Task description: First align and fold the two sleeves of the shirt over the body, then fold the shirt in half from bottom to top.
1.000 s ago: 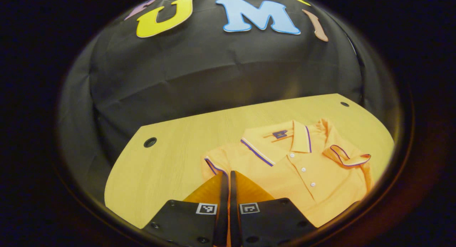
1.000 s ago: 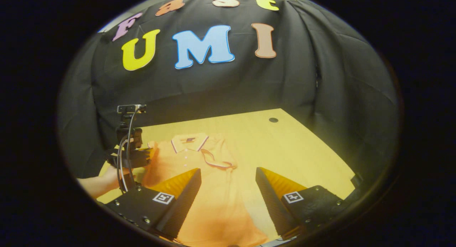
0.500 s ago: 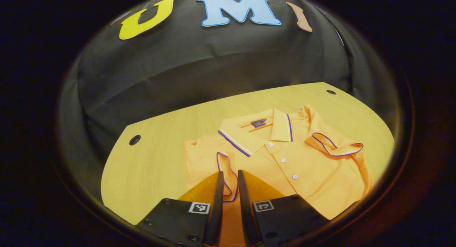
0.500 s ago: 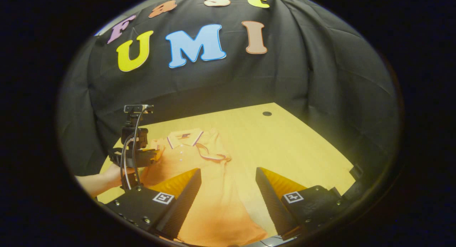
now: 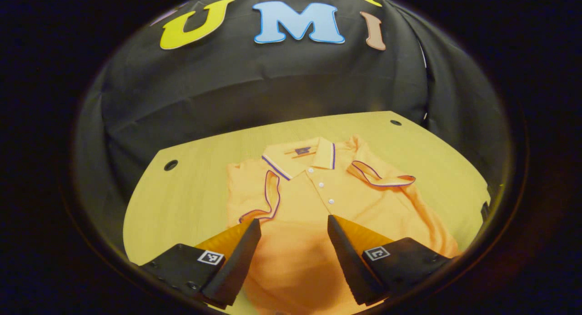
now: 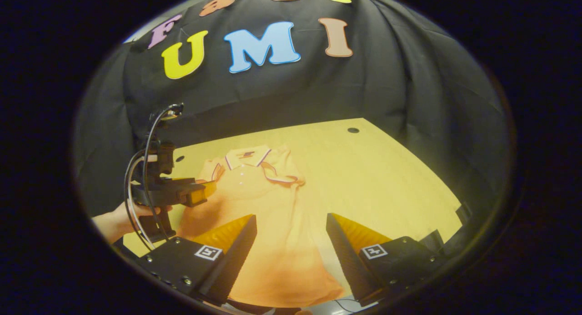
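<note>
Bench (image 5: 191,201): pale wood, carrying an orange polo shirt (image 5: 318,215) laid flat near its middle.
Shirt axis: long axis runs from the near edge to the far edge; collar (image 5: 300,153) points at the far edge.
Progress: both sleeves lie folded over the body; the bottom-to-top fold looks not yet done.
Left sleeve (image 5: 268,194): flat on the chest.
Right sleeve (image 5: 379,175): flat across the chest.
Left claw (image 5: 291,235): spread, empty, above the hem.
Right claw (image 6: 291,228): spread, empty, above the hem.

Both cameras are looking forward from near the front edge, angling down over the tabletop (image 5: 195,187); both views are sharing the shirt (image 5: 318,201) and the back wall.
</note>
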`<action>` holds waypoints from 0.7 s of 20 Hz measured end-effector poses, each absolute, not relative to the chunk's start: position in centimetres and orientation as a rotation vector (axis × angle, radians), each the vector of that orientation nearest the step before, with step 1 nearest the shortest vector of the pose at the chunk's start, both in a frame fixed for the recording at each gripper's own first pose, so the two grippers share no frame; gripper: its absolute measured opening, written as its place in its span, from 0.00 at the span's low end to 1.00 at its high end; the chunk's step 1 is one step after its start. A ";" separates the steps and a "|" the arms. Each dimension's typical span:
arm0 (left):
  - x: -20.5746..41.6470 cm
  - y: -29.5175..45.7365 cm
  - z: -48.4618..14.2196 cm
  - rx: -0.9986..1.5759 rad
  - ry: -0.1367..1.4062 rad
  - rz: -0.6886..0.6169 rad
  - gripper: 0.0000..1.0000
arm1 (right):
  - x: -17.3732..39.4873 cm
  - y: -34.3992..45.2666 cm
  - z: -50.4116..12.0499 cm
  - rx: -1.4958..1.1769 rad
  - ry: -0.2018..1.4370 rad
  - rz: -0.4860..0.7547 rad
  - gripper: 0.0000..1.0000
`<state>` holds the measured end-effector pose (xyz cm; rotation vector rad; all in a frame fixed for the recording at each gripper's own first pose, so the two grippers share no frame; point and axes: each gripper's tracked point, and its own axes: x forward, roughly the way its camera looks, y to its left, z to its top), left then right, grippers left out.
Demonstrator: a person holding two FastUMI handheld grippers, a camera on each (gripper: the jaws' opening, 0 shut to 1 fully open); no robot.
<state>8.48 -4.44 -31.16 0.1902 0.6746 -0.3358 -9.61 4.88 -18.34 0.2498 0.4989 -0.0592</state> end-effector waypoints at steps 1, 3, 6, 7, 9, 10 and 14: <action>7.1 -4.2 -31.2 0.179 0.683 -0.332 1.00 | -10.0 5.2 -19.0 0.244 0.505 -0.048 0.95; 4.3 -3.4 -31.2 0.169 0.699 -0.324 1.00 | -10.7 5.4 -20.1 0.222 0.517 -0.036 0.95; 0.7 -2.2 -31.2 0.154 0.723 -0.308 0.96 | -11.8 5.3 -21.7 0.179 0.548 -0.021 0.96; -0.3 -1.8 -31.2 0.146 0.732 -0.302 0.96 | -12.3 5.5 -22.3 0.173 0.560 -0.013 0.96; -2.2 -0.8 -31.2 0.129 0.745 -0.286 1.00 | -13.2 5.6 -23.5 0.160 0.591 -0.003 0.96; -3.1 -0.5 -31.3 0.123 0.748 -0.281 0.96 | -13.6 5.6 -24.0 0.152 0.604 0.001 0.96; -6.8 0.9 -31.3 0.119 0.758 -0.271 0.96 | -14.9 6.0 -26.3 0.115 0.659 0.014 0.96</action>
